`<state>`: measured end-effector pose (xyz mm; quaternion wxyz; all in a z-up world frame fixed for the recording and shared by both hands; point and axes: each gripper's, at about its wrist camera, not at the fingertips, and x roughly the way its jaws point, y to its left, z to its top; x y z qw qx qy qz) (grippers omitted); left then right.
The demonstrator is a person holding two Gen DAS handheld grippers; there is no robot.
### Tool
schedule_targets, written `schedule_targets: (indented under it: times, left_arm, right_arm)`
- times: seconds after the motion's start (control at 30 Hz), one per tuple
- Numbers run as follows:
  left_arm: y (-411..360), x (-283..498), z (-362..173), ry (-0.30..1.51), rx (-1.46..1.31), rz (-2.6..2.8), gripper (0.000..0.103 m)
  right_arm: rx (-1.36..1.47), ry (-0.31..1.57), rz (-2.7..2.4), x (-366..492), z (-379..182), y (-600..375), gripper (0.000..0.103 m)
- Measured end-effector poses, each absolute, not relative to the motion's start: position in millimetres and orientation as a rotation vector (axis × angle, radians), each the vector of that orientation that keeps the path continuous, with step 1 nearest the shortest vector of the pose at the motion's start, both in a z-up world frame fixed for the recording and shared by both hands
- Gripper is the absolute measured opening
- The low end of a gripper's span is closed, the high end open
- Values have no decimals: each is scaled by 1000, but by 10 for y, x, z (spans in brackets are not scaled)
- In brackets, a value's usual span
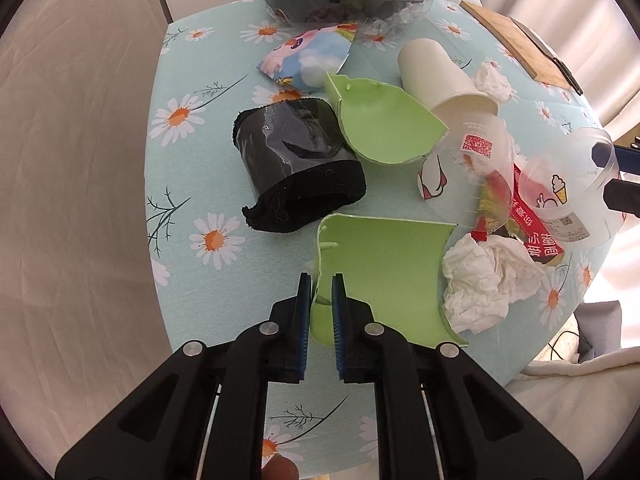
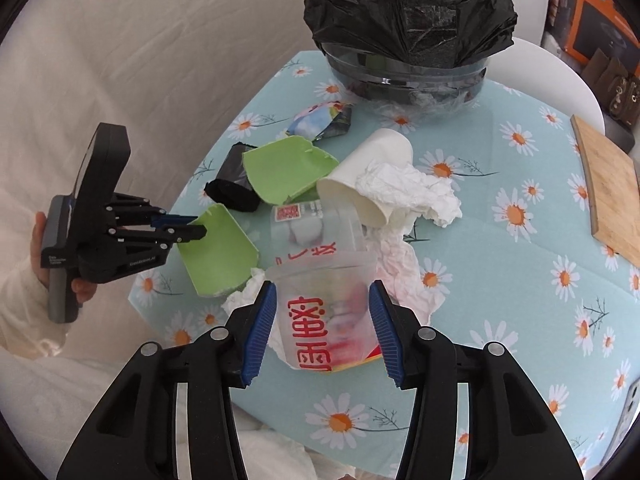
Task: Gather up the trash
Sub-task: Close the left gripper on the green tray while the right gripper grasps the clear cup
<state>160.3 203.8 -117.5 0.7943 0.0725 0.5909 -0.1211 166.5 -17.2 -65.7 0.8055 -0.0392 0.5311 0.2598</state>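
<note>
The bin lined with a black bag (image 2: 408, 40) stands at the far edge of the tabletop (image 2: 500, 272), and everything below is placed from it. Well short of the bin, nearest the person, the right gripper (image 2: 322, 320) has its fingers pressed on a clear plastic cup (image 2: 320, 304): light, thin-walled, likely to buckle, so a mid-wall hold suits it. Left of that cup, equally far from the bin, the left gripper (image 1: 321, 304) pinches the rim of a broken green tray piece (image 1: 380, 276), stiff but brittle and sharp-edged.
</note>
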Motion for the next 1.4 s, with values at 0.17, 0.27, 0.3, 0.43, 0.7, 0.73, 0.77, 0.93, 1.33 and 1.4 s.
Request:
schedule_targets:
  times: [0.17, 0.27, 0.3, 0.43, 0.7, 0.73, 0.77, 0.93, 1.33, 1.4]
  left_arm:
    - [2062, 1519, -1001, 1233, 182, -207, 11]
    - [2039, 1482, -896, 1216, 203, -175, 11]
    - [2033, 1467, -865, 1210, 205, -164, 11]
    - [1988, 1422, -748, 1183, 227, -115, 11]
    - [1873, 1371, -470, 1108, 201, -44, 11]
    - [1857, 1362, -439, 1098, 201, -36, 11]
    - [1840, 1352, -410, 1089, 202, -28, 11]
    - [1766, 1268, -278, 1050, 211, 8, 11]
    - [1583, 1040, 131, 968, 203, 133, 11]
    - [1538, 1023, 204, 959, 206, 148, 11]
  right_arm:
    - [-73, 1096, 569, 1635, -529, -349, 45]
    - [-73, 1071, 577, 1625, -463, -450, 45]
    - [-74, 1063, 582, 1625, -440, -483, 45]
    - [-86, 1031, 594, 1617, -368, -627, 45]
    - [-98, 977, 573, 1622, -275, -1134, 46]
    - [-98, 969, 572, 1617, -266, -1195, 46]
    - [-101, 961, 572, 1610, -257, -1248, 46]
    - [-109, 918, 579, 1554, -210, -1496, 46]
    - [-32, 809, 660, 1475, -40, -1978, 47]
    - [-6, 790, 679, 1493, -16, -2036, 47]
